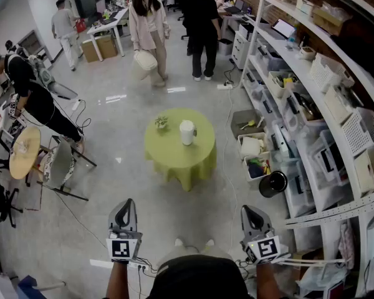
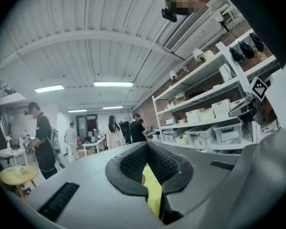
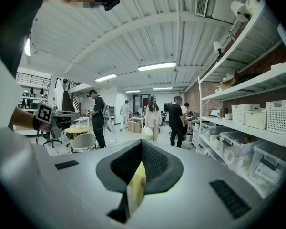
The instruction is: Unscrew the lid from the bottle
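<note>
A glossy pale-grey floor fills the room, and near its middle stands a small round table draped in a yellow-green cloth. On the cloth, right of centre, a white cylindrical bottle stands upright, with a little green potted plant near it on the left. The bottle's lid is too small to make out. Along the right side runs a curved white metal shelving unit loaded with translucent plastic bins, white baskets and boxes. A black round tub sits on the floor at its foot. To the left are a low round wooden side table and a grey shell chair. At the far end several people stand among white desks and brown cardboard boxes. One of them carries a cream bucket. Overhead, in the gripper views, a ribbed white ceiling carries long strip lights. The left gripper and the right gripper are held low at the bottom of the head view, well apart from the table and bottle. Each has its ribbed black pads pressed together with nothing pinched between them. In each gripper view, only a sliver of the yellow-green cloth shows through the slot below the pads of the left gripper and the right gripper. The only legible marks are the black-and-white square markers on each gripper's cube. Any print on the shelf bins is too small to read.
</note>
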